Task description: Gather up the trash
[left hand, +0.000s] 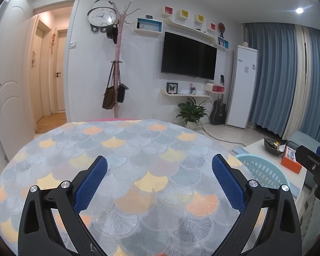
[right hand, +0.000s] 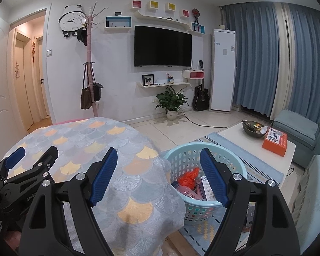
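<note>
Both hand-held grippers (left hand: pixel 160 177) (right hand: pixel 159 168) gape above upright basket (right hand: pixel 181 155).

Both tongs, left (left hand: pixel 159 179) and right (right hand: pixel 159 171), stood spread with nothing between their fingers. Under the left lay bare worktop (left hand: pixel 125 147). The basket (right hand: pixel 241 168) stood just beside the worktop's edge, its mouth unobstructed from above, trash (right hand: pixel 187 179) filling the bottom. A low table (right hand: pixel 234 136) crowded its far side.

Your left wrist cam sits low over patterned tablecloth (left hand: pixel 138 170), facing TV (left hand: pixel 188 56) wall. Right cam sits further right, same heading, basket (right hand: pixel 181 155) close below. Both share TV, tablecloth, basket.
</note>
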